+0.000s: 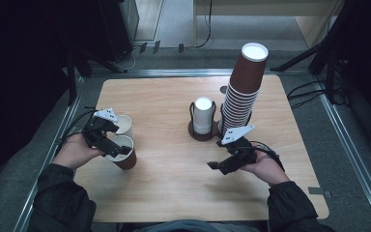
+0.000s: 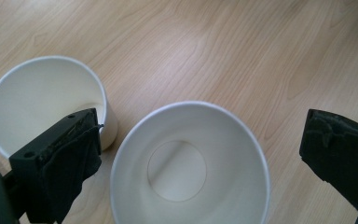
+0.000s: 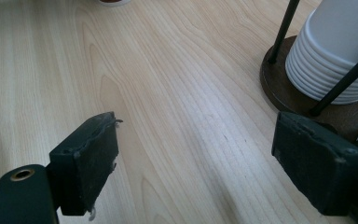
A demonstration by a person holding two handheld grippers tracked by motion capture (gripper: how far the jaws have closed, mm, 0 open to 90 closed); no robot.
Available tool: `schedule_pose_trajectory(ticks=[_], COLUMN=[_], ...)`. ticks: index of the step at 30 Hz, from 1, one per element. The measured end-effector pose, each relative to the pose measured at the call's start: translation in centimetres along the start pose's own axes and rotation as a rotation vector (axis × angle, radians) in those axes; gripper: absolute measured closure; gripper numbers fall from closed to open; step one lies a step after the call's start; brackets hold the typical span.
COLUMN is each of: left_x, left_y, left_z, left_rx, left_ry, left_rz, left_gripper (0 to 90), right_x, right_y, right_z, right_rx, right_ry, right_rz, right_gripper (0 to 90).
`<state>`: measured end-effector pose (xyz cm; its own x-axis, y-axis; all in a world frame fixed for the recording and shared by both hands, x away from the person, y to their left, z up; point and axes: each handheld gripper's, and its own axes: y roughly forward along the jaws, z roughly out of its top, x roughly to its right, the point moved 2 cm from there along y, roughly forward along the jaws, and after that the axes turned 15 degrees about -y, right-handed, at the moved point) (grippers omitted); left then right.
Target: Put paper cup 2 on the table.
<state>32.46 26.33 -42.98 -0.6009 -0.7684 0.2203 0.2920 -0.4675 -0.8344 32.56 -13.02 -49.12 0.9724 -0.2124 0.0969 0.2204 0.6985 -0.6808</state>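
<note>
Two open paper cups stand at the table's left. The brown cup (image 1: 125, 155) has a white inside (image 2: 189, 163) and sits between the jaws of my left gripper (image 1: 117, 145) (image 2: 203, 128), which is open; neither jaw touches the rim. The white cup (image 1: 124, 124) (image 2: 42, 98) stands just beyond it, partly behind one jaw. My right gripper (image 1: 217, 154) (image 3: 196, 140) hovers open over bare wood, with nothing between its jaws, just in front of the holder.
A dark round holder (image 1: 204, 135) (image 3: 279, 79) with thin rods carries a stack of upside-down white cups (image 1: 203, 115) (image 3: 335, 56). A tall leaning stack of brown cups (image 1: 244, 89) rises right behind it. Bare wooden table (image 1: 174, 183) lies between my hands.
</note>
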Motion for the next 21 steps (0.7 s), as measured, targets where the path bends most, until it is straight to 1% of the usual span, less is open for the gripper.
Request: schedule_pose_trajectory(ticks=[2,7,11,12,17,21], left_x=[0.4,1.5,2.3,2.5,3.5,4.4], left_y=[0.2,1.0,1.6,1.8,2.2,2.9], left_z=[0.2,1.0,1.6,1.7,2.3,2.7], left_rx=[0.0,-0.009,-0.012,-0.01,0.003,-0.007], left_ry=[0.014,0.044,0.065,0.064,0.074,0.086], left_rz=[-0.008,-0.003,-0.015,-0.02,-0.02,-0.023], left_gripper=[0.0,0.0,0.0,0.0,0.0,0.0], right_x=[-0.1,-0.2,-0.3,-0.3,-0.4,-0.4], right_y=[0.0,-0.2,-0.2,-0.2,-0.3,-0.3], right_z=[-0.1,-0.2,-0.3,-0.4,-0.4,-0.4], right_rx=[-0.002,-0.004,-0.007,-0.007,-0.008,-0.008], right_ry=[0.003,0.008,0.011,0.009,0.016,0.015], right_rz=[0.001,-0.005,-0.005,-0.006,-0.006,-0.007], right_gripper=[14.7,14.7,14.7,14.7,14.7,14.7])
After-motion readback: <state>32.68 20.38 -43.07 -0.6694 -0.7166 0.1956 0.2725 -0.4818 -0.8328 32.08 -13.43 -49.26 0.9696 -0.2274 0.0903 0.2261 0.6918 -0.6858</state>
